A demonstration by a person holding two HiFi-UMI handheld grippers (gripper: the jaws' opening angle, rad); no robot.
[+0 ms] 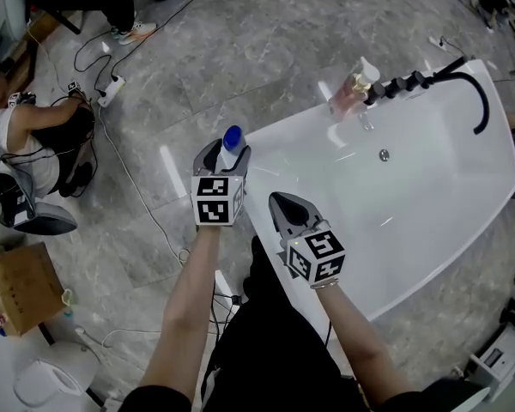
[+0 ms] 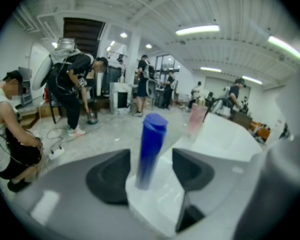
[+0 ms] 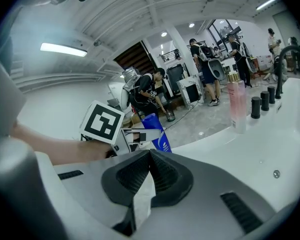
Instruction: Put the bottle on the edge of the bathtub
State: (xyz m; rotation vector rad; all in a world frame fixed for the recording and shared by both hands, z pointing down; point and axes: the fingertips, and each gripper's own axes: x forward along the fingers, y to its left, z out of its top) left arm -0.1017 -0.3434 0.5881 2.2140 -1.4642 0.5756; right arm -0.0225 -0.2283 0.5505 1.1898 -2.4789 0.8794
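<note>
A blue bottle (image 1: 233, 141) stands upright on the white bathtub's rim (image 1: 279, 130) at its near-left corner. My left gripper (image 1: 226, 155) is open around it, with one jaw on each side and a thin gap showing beside the bottle (image 2: 151, 149) in the left gripper view (image 2: 151, 160). My right gripper (image 1: 286, 205) hovers over the tub's near rim, to the right of the left one. It is shut, its jaws meeting with nothing between them (image 3: 150, 156). From the right gripper view the bottle (image 3: 158, 134) shows just past the left gripper's marker cube (image 3: 102, 122).
A pink bottle (image 1: 349, 94) and a row of black taps (image 1: 403, 85) with a curved black spout (image 1: 476, 93) stand on the tub's far rim. A drain (image 1: 384, 154) sits in the basin. A seated person (image 1: 26, 136), floor cables, a power strip (image 1: 112, 88) and a cardboard box (image 1: 21, 286) lie left.
</note>
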